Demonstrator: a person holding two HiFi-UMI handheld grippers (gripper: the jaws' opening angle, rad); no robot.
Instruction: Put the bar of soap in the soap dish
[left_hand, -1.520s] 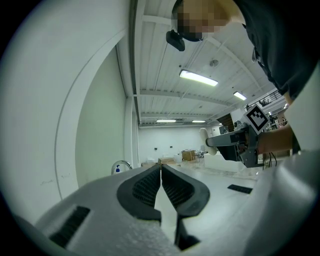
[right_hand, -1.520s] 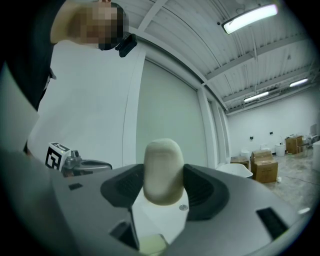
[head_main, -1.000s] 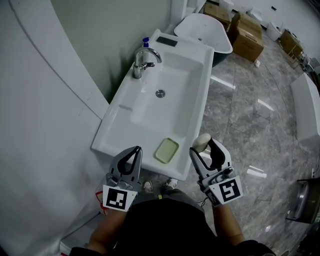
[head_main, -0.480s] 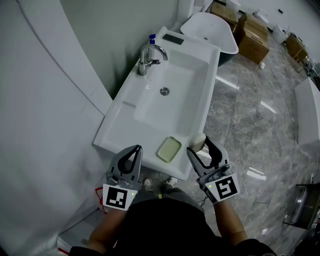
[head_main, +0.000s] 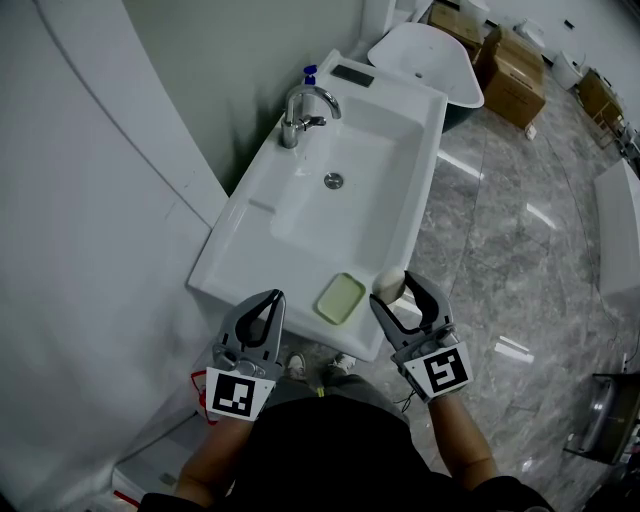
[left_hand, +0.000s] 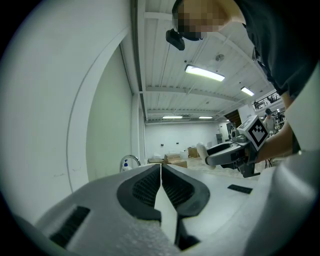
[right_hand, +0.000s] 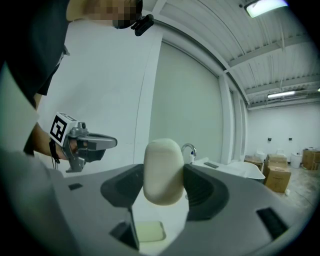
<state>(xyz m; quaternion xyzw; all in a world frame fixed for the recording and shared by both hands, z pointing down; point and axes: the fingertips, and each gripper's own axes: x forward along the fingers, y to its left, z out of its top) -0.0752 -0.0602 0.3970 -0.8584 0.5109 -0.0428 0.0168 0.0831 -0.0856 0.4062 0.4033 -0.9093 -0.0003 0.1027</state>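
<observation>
Right gripper (head_main: 393, 290) fingers pressed on bar of soap (right_hand: 162, 171), left gripper (head_main: 270, 300) fingers together, empty

White washbasin (head_main: 226, 262): green soap dish (head_main: 339, 298) on front rim, faucet (head_main: 301, 113) at back.
</observation>
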